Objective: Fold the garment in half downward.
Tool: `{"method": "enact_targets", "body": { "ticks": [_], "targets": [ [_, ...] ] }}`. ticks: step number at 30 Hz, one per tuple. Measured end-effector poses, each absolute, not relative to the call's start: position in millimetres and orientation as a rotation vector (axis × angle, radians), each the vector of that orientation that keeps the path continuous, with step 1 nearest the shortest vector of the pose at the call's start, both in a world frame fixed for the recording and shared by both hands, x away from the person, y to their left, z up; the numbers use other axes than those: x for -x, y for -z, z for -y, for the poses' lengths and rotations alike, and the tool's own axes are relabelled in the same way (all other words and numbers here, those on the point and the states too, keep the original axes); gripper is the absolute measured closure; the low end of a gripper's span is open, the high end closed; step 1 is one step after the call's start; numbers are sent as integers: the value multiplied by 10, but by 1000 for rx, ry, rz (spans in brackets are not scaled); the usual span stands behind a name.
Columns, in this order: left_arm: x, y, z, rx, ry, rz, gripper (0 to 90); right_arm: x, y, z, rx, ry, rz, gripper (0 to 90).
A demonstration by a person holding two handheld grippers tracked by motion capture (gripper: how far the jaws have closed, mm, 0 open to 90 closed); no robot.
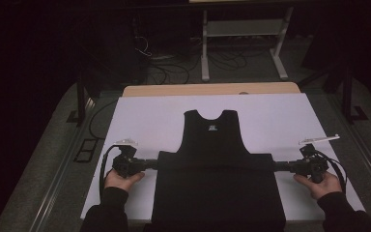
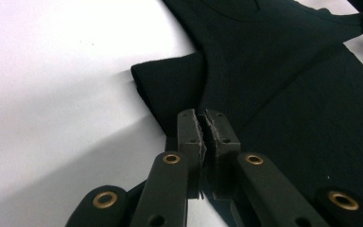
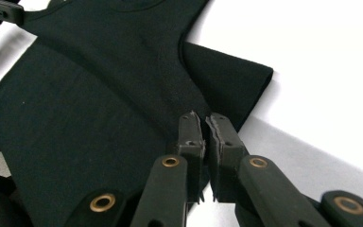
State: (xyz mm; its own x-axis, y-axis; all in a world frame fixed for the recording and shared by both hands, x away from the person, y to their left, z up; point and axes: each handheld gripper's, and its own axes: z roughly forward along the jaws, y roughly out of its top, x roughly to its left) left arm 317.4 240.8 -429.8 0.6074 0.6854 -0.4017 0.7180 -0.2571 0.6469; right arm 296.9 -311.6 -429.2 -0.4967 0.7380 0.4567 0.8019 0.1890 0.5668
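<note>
From the high view, the black T-shirt (image 1: 217,164) lies in the lower middle of the frame on the white table (image 1: 149,116), collar toward the top, its lower body hanging over the bottom edge. My left gripper (image 1: 150,163) sits at the lower left, its tip at the shirt's side edge, and my right gripper (image 1: 276,166) mirrors it at the lower right. Both sleeves look folded in across the chest, making a straight band from one gripper to the other.

In the left gripper view, my two jaws rise from the bottom centre and are pinched together on the T-shirt (image 2: 274,109), with only a thin seam of cloth between the pads. The folded sleeve (image 2: 170,90) juts out just above and left of them, over the white table (image 2: 52,71). The right gripper shows small in the upper right corner.

In the right gripper view, the jaws are likewise closed on the T-shirt (image 3: 99,99) near the centre bottom, and the other folded sleeve (image 3: 231,80) lies to the upper right on the table (image 3: 321,56).

I judge the cloth light, soft and limp: it will sag and crease between my two holds, so both sides must move together. The doubled layer at the folded side edge is the place to grip, since a single layer could slip free.
</note>
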Motion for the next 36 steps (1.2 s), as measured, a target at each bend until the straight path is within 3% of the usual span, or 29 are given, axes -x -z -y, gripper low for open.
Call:
{"method": "enact_targets", "body": {
  "ticks": [24, 31, 36],
  "targets": [
    [-3185, 4346, -2407, -2004, 61, -1120, 821, -2963, 4347, 3070, 1527, 1129, 2358, 812],
    [-3183, 4322, -2420, -1988, 23, -1118, 685, -2940, 4298, 3082, 1556, 1192, 2387, 618],
    [-3189, 4275, -2434, -1971, -10, -1105, 518, -2932, 4196, 3086, 1566, 1291, 2417, 404]
  ]
}}
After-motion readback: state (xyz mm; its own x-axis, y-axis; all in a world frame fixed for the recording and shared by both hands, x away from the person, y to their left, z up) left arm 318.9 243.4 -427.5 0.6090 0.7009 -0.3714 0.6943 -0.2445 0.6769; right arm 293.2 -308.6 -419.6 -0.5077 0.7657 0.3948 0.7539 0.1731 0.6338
